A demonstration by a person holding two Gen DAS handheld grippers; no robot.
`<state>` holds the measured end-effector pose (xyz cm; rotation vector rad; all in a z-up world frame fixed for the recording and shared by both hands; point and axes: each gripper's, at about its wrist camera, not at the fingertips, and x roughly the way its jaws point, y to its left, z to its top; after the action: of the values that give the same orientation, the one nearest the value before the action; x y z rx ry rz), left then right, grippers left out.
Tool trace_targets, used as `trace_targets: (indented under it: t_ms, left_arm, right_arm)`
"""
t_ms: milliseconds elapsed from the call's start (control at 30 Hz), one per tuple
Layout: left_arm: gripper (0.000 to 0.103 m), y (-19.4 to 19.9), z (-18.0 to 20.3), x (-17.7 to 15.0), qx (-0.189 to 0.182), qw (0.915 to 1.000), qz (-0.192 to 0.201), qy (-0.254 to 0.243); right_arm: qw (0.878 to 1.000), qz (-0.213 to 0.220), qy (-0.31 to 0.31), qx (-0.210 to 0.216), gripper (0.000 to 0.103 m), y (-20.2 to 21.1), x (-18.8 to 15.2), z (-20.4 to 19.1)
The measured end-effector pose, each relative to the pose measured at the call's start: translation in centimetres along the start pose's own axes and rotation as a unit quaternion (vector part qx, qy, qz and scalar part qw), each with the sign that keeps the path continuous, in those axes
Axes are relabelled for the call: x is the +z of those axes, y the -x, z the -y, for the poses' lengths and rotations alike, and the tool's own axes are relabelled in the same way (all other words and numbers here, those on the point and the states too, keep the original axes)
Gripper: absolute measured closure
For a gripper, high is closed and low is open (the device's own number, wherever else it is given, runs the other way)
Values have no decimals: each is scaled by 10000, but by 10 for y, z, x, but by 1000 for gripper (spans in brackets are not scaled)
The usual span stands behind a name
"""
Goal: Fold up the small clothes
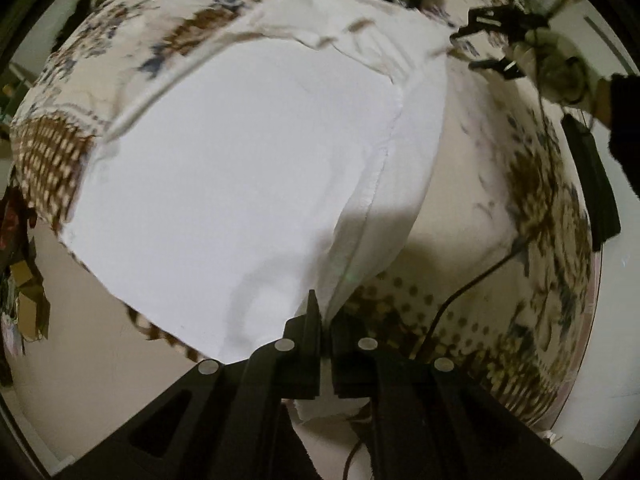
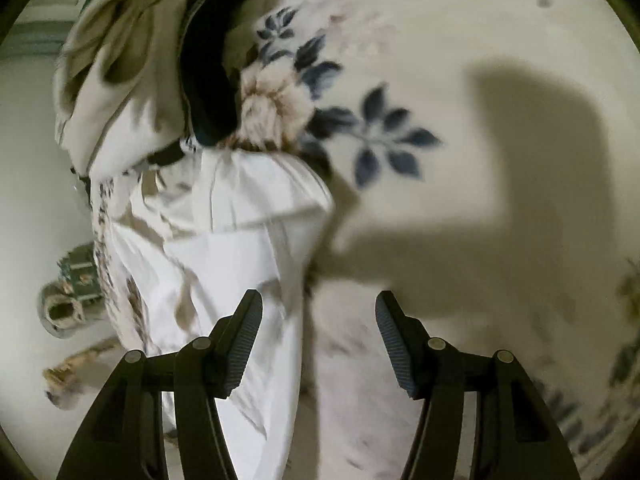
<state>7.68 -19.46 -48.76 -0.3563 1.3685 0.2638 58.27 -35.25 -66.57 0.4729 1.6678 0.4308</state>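
Note:
A white garment (image 1: 240, 160) lies spread on a floral bedspread (image 1: 500, 152). My left gripper (image 1: 325, 320) is shut on the garment's near seam edge, which rises into the jaws. My right gripper (image 2: 318, 308) is open and empty, hovering over the bedspread (image 2: 460, 60) beside the garment's far end (image 2: 240, 240), whose cloth lies by its left finger (image 2: 246, 328). In the left wrist view the right gripper (image 1: 486, 40) shows far off at the upper right, open, near the garment's far corner.
A black garment (image 2: 216, 72) and a bunched beige cloth (image 2: 120, 40) lie at the bed's far side. A black cable (image 1: 460, 292) runs across the bedspread. Shoes (image 2: 60, 312) sit on the floor left of the bed.

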Motion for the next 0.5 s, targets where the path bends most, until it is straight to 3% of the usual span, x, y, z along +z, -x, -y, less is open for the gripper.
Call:
trace_targets:
  t_ms: [67, 100, 133, 167, 200, 333, 500]
  left_arm:
    - [102, 4, -9, 0, 17, 10000, 28, 52]
    - [102, 8, -15, 4, 18, 10000, 21, 92]
    - [102, 9, -18, 6, 15, 9999, 44, 160]
    - [102, 12, -24, 8, 5, 9997, 80, 251]
    - [102, 15, -31, 11, -11, 9994, 110, 334]
    - [102, 24, -60, 19, -7, 9980, 266, 571]
    - [102, 29, -123, 34, -72, 9939, 367, 1034]
  right_arm:
    - [9998, -148, -75, 103, 42, -15, 10, -4]
    - [9998, -111, -130, 99, 51, -18, 13, -6]
    - [9999, -54, -107, 67, 76, -20, 14, -11]
    - [10000, -48, -43, 20, 88, -22, 14, -19]
    - [10000, 13, 24, -36, 94, -21, 11, -29]
    - [9972, 326, 585, -343, 97, 4, -3, -86]
    - [9893, 518, 1192, -669, 98, 23, -10, -179]
